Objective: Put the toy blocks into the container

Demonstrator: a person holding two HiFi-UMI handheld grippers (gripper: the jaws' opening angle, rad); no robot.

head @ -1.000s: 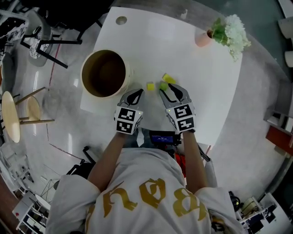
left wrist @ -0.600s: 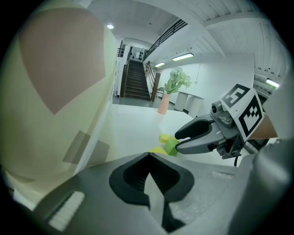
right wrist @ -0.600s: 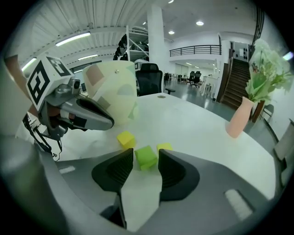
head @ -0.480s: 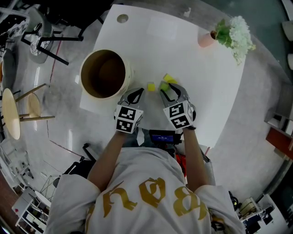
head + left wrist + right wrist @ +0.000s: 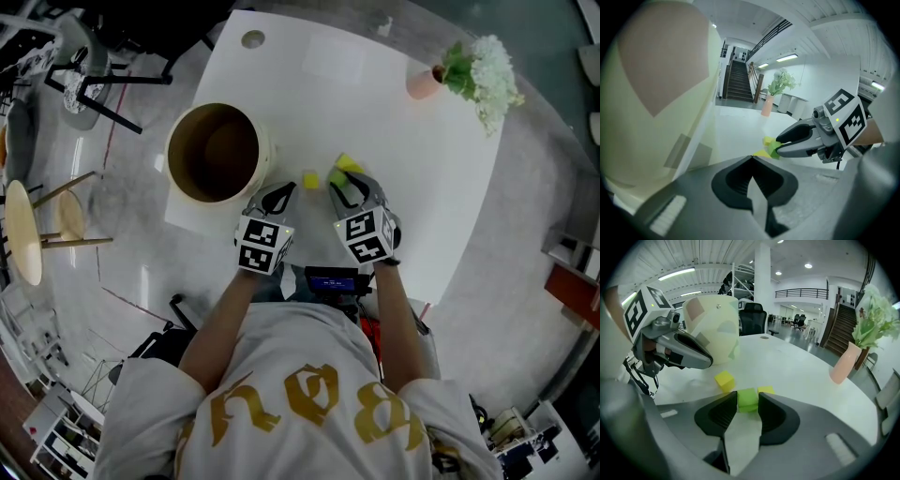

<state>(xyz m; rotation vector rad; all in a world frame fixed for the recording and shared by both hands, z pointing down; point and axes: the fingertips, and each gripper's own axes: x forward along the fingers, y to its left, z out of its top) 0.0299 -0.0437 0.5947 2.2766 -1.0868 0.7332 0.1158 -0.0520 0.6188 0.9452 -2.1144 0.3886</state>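
Three small toy blocks sit close together on the glossy white tabletop (image 5: pixel 412 187) in the head view. A lime-green plastic cube (image 5: pixel 335 176) lies between your right tongs (image 5: pixel 346 184), a yellow plastic cube (image 5: pixel 310 179) just to its left, and a second yellow block (image 5: pixel 349 164) just beyond it. The tall cream cylindrical container (image 5: pixel 214 152) stands open-mouthed near your left tongs (image 5: pixel 281 190), by the tabletop's left edge.

From the left gripper view, your left tongs are clenched on nothing, their tips meeting. The container's smooth matt wall fills the left side, close by.

From the right gripper view, your right tongs grasp the lime-green plastic cube on two opposite flat faces, squarely, near their tips. I cannot quite tell whether it has left the tabletop; it looks seated.

That cube appears hard, slick and crisp-edged, so it should not squash but could slip. Hold an even squeeze and lift straight up, clear of the second yellow block just beside it. Carry it leftward above the container's rim and release over the middle of the mouth. Draw your left tongs aside first, since they lie across that path.
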